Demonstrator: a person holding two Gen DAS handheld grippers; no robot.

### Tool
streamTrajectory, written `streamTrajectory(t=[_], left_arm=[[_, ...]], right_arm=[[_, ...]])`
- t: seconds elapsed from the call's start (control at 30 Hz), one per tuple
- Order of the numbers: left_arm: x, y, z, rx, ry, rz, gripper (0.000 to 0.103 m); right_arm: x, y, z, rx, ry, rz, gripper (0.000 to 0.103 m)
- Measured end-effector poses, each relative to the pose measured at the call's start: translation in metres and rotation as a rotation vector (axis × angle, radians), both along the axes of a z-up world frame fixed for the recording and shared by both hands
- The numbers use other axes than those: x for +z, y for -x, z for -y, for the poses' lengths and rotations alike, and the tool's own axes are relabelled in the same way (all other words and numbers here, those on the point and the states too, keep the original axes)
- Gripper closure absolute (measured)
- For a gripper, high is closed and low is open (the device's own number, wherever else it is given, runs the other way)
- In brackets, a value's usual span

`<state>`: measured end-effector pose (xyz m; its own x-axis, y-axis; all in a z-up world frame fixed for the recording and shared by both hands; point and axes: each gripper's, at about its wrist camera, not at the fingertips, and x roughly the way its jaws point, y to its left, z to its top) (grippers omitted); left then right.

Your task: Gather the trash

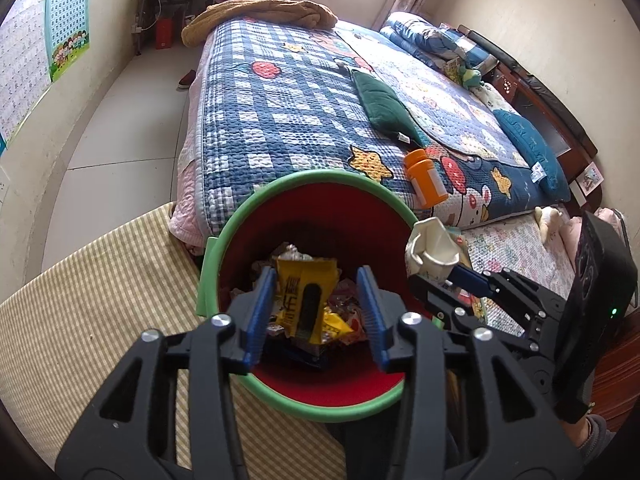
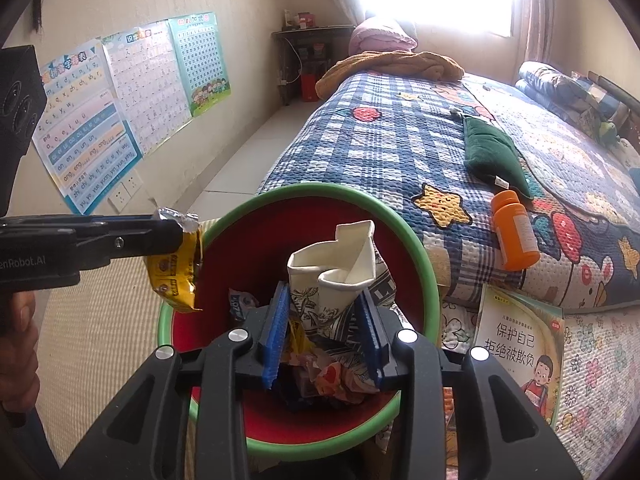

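Observation:
A red bin with a green rim stands against the bed, with several wrappers inside. My left gripper hangs over it, open. A yellow snack wrapper sits between its blue pads, against the left pad and clear of the right one. In the right wrist view the wrapper dangles at that gripper's tip over the bin's left rim. My right gripper is above the bin's right side, shut on a crumpled white paper cup, with both pads touching it.
An orange bottle lies near the edge of the bed's checked quilt, beside a green cushion. A children's book leans below it. A striped mat is at the left. A person's hand holds the left gripper.

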<state>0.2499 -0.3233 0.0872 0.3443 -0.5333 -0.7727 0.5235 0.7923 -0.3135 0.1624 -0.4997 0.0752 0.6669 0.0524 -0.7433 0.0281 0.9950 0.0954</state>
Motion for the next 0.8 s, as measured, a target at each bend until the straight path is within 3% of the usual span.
streamTrajectory(t=[0.1, 0.27, 0.33, 0.4, 0.53, 0.8], left_arm=[[0.002, -0.006, -0.005, 0.012, 0.019, -0.008, 0.038], [0.006, -0.006, -0.022, 0.058, 0.025, -0.001, 0.022], [0.009, -0.003, -0.031, 0.081, 0.023, 0.010, 0.011], [0.013, 0.002, -0.041, 0.110, 0.019, 0.032, 0.006], [0.021, 0.017, -0.065, 0.143, 0.009, 0.060, 0.006], [0.032, 0.060, -0.137, 0.260, -0.008, 0.104, 0.006]], right_arm=[[-0.002, 0.000, 0.001, -0.006, 0.001, -0.005, 0.049], [0.000, 0.005, 0.000, -0.020, 0.000, 0.005, 0.025], [0.003, 0.008, -0.001, -0.023, -0.001, 0.010, 0.019], [0.007, 0.011, -0.005, -0.028, 0.007, 0.015, 0.013], [0.018, 0.019, -0.016, -0.020, 0.016, 0.030, 0.008], [0.036, 0.043, -0.066, 0.045, 0.019, 0.052, 0.007]])
